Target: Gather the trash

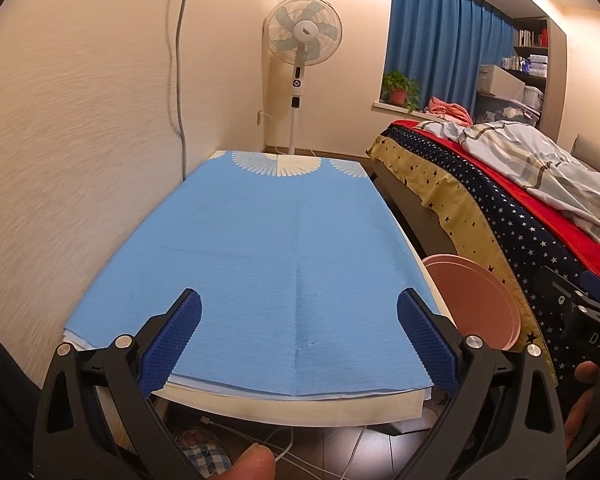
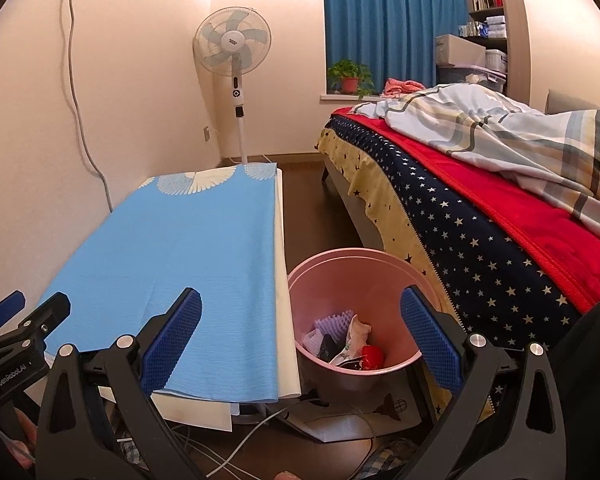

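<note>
You're looking at one pink bin (image 2: 354, 280) sitting on the floor just beside the table (image 2: 286, 320), between it and the bed (image 2: 480, 232). The bin is already holding trash (image 2: 346, 342): crumpled white wrappers, a lilac foam piece, something red and something dark, roughly five pieces, exact count hard to tell. The blue cloth (image 1: 268, 248) covering the table is showing no loose scraps at all, so judging from that, collecting is looking done or nearly done; nothing left on top as far as either view shows.

You're holding two grippers. The left gripper (image 1: 299, 344) is hovering over the near edge of the table, jaws spread wide, gripping nothing. The right gripper (image 2: 300, 344) is hanging above the bin's near rim, jaws equally wide, also empty.

Beyond the table's far end: one standing fan (image 2: 233, 42), one potted plant (image 2: 350, 76) on the sill, blue curtains (image 2: 384, 20).
</note>
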The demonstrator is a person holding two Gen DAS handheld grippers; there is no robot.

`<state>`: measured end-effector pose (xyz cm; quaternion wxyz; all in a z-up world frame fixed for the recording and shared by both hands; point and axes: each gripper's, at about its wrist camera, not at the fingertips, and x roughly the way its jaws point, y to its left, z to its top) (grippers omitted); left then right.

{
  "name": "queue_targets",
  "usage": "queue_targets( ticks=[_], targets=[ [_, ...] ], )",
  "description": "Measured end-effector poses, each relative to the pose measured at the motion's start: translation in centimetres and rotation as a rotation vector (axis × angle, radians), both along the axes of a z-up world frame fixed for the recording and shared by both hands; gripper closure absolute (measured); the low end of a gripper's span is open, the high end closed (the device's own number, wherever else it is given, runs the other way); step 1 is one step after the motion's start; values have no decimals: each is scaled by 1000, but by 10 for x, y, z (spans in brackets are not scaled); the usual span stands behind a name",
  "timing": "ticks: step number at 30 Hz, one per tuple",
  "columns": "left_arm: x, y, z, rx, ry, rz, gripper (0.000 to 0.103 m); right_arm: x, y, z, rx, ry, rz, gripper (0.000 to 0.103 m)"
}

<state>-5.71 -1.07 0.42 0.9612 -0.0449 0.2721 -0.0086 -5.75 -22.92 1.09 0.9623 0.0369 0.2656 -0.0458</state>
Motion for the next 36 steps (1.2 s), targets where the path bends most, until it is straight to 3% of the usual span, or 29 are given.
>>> queue_targets(
  ticks=[36],
  targets=[
    [-4,1,-5,11,5,-14,8,-1,4,4,-9,-13,4,5]
  ],
)
